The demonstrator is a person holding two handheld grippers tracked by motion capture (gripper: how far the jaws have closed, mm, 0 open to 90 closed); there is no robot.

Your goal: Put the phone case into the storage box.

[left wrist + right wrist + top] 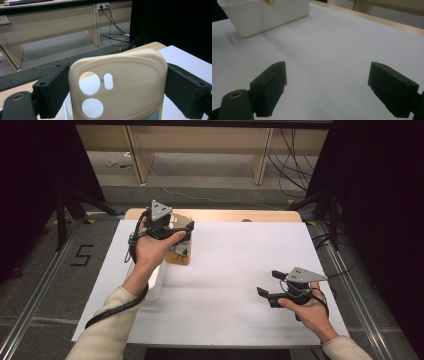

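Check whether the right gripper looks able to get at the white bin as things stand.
Probably yes: the right gripper is open with nothing between its jaws, and bare white sheet lies between it and the white bin. The phone case sits in the left gripper.

I see a cream phone case (125, 85) standing upright between the two black jaws of my left gripper (117, 92), its side edges pressed against both pads. It is soft-looking and matte, with rounded corners and a raised rim. Its camera cutouts face me: two round holes, one above the other, and a small oval slot beside the upper one. In the high view the phone case (179, 251) sits under that hand, well apart from my right gripper (270, 285).
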